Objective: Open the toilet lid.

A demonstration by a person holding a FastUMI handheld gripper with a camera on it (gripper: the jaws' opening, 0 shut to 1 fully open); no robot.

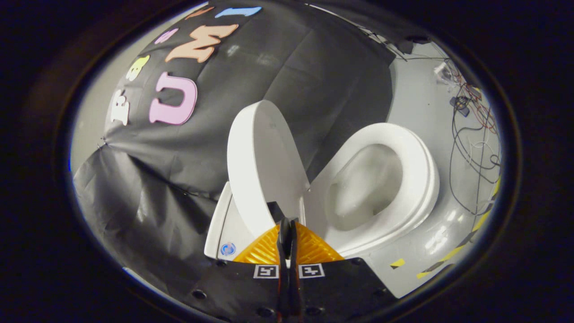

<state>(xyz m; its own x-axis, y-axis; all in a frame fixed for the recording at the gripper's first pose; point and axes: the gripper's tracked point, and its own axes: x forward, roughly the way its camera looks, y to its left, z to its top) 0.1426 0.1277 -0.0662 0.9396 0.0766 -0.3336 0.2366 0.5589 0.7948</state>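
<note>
**Inspection: lid raised, jaws closed and empty**

My gripper [287, 224] is closed. The two fingers meet along a thin seam with no visible gap, and I can see nothing between them. The tips sit just short of the lid's lower end, near the hinge. Whether they touch it I cannot tell.

The toilet lid [262, 166] stands directly ahead of my fingers and a little to the left. It is up, swung clear of the seat. Its long axis runs from the hinge end, close to my fingertips, away toward the black cloth wall [170, 188], with the rounded free end farthest from me. It leans back against the cistern [219, 229], which shows as a white edge behind and below it. The face turned toward me is the inner side: plain white, smooth and oval, with a slightly raised rim around the edge. I see no marks or damage on it.

The seat [421, 179] lies to the right of the lid, flat on the bowl [363, 188]. It is also white and glossy, and its long axis splays away from the lid at the shared hinge. The bowl's interior is open to view.

Beyond the toilet, the pale floor [417, 103] carries loose cables [471, 134] and a strip of yellow-and-black tape [448, 258].
</note>
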